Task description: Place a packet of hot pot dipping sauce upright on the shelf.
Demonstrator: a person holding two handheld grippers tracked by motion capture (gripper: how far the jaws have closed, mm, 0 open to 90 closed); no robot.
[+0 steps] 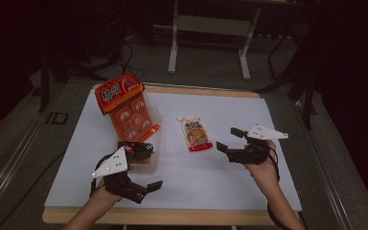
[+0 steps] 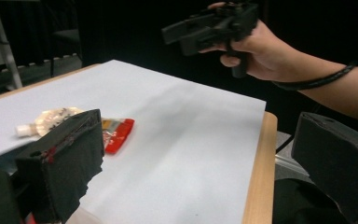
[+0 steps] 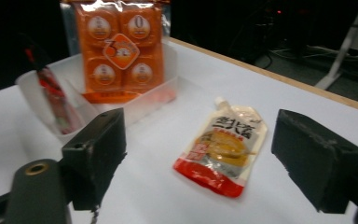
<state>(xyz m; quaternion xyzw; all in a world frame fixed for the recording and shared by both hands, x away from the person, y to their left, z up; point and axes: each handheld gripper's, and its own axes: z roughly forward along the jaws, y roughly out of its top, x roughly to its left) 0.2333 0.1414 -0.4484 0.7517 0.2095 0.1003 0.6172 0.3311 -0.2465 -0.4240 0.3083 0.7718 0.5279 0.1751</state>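
Step in hand looks like the approach: your right gripper (image 1: 226, 139) hangs released, jaws wide, just beside the pouch (image 3: 223, 147) lying flat mid-counter (image 1: 220, 187). Left gripper (image 1: 146, 165) also released, empty. Next: lower, straddle the pouch, clench; probably carry to the tray (image 3: 135, 109).

I see: spouted pouch (image 3: 223, 149) white, yellow picture, red bottom | six-cup pack (image 3: 116, 46) orange, white round labels | tray (image 3: 140, 105) clear | table sheet (image 1: 220, 177) white
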